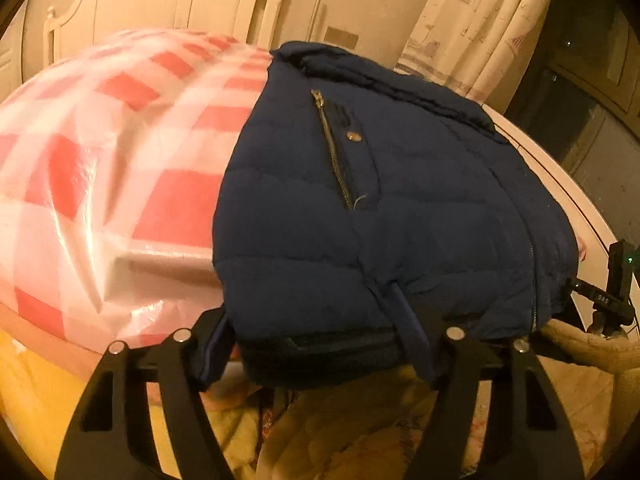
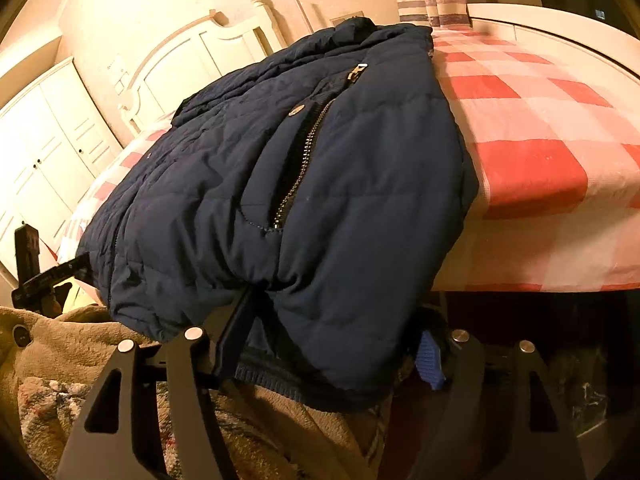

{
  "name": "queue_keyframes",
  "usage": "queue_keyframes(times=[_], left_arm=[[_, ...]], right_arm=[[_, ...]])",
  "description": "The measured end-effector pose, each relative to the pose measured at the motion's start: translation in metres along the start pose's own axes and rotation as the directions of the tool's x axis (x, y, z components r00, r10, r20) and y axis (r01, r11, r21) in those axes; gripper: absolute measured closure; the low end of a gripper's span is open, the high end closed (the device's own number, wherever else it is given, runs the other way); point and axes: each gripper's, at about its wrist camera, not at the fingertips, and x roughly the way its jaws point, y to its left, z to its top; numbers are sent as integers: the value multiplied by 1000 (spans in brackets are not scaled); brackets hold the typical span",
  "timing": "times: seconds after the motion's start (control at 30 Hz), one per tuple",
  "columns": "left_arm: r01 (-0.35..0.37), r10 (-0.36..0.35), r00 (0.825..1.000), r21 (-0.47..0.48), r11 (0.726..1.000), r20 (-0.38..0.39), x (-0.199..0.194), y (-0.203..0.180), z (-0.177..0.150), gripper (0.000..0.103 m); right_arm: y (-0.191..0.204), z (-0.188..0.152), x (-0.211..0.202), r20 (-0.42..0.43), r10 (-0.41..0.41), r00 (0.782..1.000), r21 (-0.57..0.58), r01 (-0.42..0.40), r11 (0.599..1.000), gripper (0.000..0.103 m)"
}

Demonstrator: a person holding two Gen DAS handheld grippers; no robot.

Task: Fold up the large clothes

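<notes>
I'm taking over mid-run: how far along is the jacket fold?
Done: the navy jacket lies on the checked bed cover, sides apparently folded in. In hand: the left gripper and right gripper each straddle its overhanging hem, apparently clamped on it. Left: probably bringing the hem up toward the collar.

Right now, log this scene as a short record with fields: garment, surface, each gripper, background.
garment: navy puffer jacket, folded, hem hanging over the bed's near edge
zip: chest pocket zipper with a metal snap beside it
surface: bed with red-and-white checked cover
left gripper: jaws around the jacket's hem, pressing it
right gripper: jaws closed on the hem
background: white headboard, patterned curtain
</notes>
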Motion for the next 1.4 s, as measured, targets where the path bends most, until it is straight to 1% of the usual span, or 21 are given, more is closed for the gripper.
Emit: queue_keyframes(times=[0.03,0.07,0.1,0.17,0.23,0.33,0.4,0.43,0.5,0.57,0.63,0.73,0.77,0.8,0.83,0.87,0.93,1.03,1.1,1.2,1.4], left_arm=[[0,0,1000,-1,1000,-7,2,0,0,32],[0,0,1000,2,1000,-10,2,-1,0,40],[2,-1,1000,25,1000,-17,0,-5,-1,58],[-5,5,1000,111,994,1,-15,-19,-2,78],[9,-17,998,136,991,61,-34,-27,4,84],[87,-98,990,108,990,100,-42,-28,19,85],[104,-109,992,77,992,69,-32,-24,28,80],[74,-79,995,82,994,56,-26,-24,31,76],[5,-8,999,80,997,39,-19,-22,31,46],[4,-4,1000,50,999,2,-11,-17,28,36],[9,-10,1000,53,999,10,-9,-19,24,27],[-20,19,1000,89,996,17,-5,-25,23,21],[-34,32,999,100,994,22,-3,-27,23,27],[-53,50,998,104,993,34,-2,-28,23,50],[-49,46,998,97,994,38,-1,-26,25,58],[-8,5,999,74,997,41,-4,-22,27,77],[79,-80,994,24,997,77,-17,-16,34,84],[198,-189,967,-35,980,172,-48,-10,49,87],[270,-251,939,-51,962,236,-73,-8,62,87],[348,-318,881,-23,937,351,-126,-6,74,87],[479,-433,741,47,876,513,-212,11,69,86]], right_arm=[[0,0,0,3,3,1000,-1,-3,1000,34],[1,-1,-1,8,6,1000,-8,-6,1000,46],[4,-2,-4,14,14,1000,-33,-14,999,52],[12,-3,-13,19,-4,1000,-93,6,996,73],[20,0,-30,58,-3,998,-131,10,991,78],[25,7,-42,124,34,992,-131,-18,991,80],[24,12,-38,125,62,990,-115,-48,992,80],[23,11,-35,119,61,991,-112,-47,993,80],[14,11,-26,89,68,994,-74,-61,995,78],[9,8,-24,79,66,995,-49,-62,997,77],[6,6,-22,68,52,996,-35,-50,998,74],[0,5,-16,42,38,998,14,-38,999,60],[-5,5,-15,40,52,998,36,-54,998,60],[-6,4,-14,47,65,997,40,-67,997,60],[-5,3,-14,54,72,996,31,-74,997,64],[-2,2,-15,58,88,994,12,-89,996,74],[6,2,-22,82,104,991,-24,-103,994,80],[11,11,-49,179,202,963,-8,-204,979,82],[13,22,-77,285,275,918,-6,-285,958,82],[24,39,-128,411,350,842,-74,-352,933,83],[58,54,-214,516,453,727,-273,-362,891,83]])
